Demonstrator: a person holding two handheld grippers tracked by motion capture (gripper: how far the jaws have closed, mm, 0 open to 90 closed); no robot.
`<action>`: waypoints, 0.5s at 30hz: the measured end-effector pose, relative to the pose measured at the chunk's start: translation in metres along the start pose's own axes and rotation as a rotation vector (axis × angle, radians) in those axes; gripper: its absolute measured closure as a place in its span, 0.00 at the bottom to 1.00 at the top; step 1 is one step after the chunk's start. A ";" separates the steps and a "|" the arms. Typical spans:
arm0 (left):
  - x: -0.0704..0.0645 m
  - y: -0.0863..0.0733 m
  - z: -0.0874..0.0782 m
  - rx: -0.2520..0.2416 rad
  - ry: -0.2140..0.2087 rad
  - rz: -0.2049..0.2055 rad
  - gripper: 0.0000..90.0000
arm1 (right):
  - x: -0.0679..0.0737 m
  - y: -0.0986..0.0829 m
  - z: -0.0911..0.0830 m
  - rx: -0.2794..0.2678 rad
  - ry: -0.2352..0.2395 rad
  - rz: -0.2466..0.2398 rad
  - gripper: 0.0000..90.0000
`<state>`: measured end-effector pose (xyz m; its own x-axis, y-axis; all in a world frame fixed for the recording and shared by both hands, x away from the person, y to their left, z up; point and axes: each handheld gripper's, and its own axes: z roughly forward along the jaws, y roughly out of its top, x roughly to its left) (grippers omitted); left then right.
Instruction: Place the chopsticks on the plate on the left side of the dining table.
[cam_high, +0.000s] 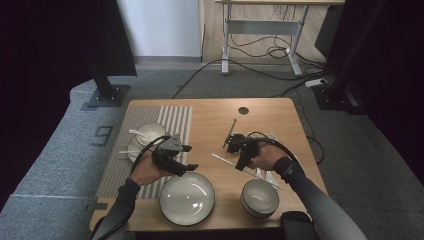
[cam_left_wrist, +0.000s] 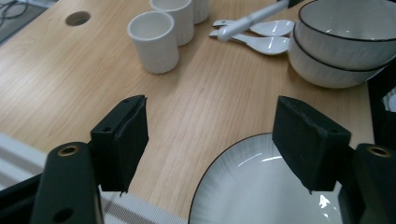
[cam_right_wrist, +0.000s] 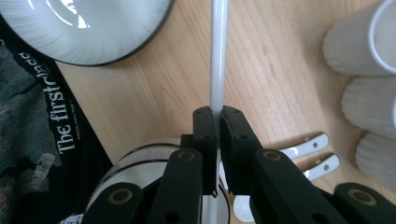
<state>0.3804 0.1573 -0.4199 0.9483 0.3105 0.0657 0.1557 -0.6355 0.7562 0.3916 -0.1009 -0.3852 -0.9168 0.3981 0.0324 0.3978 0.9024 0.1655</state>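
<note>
At the near edge of the worktop (cam_high: 220, 117) a wide plate (cam_high: 187, 198) lies left of centre, and stacked bowls (cam_high: 259, 197) stand to its right. Just beyond the plate, the left gripper (cam_high: 189, 157) hovers with its jaws spread wide and nothing between them; in the left gripper view its pads (cam_left_wrist: 125, 135) frame the plate's rim (cam_left_wrist: 233, 149) and bare wood. The right gripper (cam_high: 241, 163), above the bowls, is clenched on a white chopstick (cam_high: 224, 161); in the right gripper view the jaws meet around the stick (cam_right_wrist: 218, 56), which runs straight ahead toward the plate. Two white spoons (cam_right_wrist: 310, 156) lie on the wood just beside the bowls, and white cups (cam_left_wrist: 156, 41) stand beyond them toward the right edge. On the left a striped mat (cam_high: 172, 120) carries a small bowl with a spoon (cam_high: 147, 132). The middle of the worktop, between the two grippers, is open wood, as is the far strip up to a round cable hole (cam_high: 243, 110).
</note>
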 end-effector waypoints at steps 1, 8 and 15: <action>0.000 0.002 0.002 0.003 -0.009 0.008 0.32 | 0.002 0.001 0.000 0.000 0.003 -0.008 0.94; -0.002 0.015 0.013 0.012 -0.070 0.063 0.38 | 0.011 0.008 0.001 0.001 0.019 -0.058 0.94; -0.009 0.022 0.021 0.016 -0.128 0.111 0.47 | 0.020 0.014 0.001 0.003 0.026 -0.100 0.94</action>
<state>0.3813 0.1257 -0.4180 0.9873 0.1456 0.0641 0.0512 -0.6723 0.7385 0.3792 -0.0803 -0.3829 -0.9525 0.3016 0.0415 0.3042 0.9379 0.1666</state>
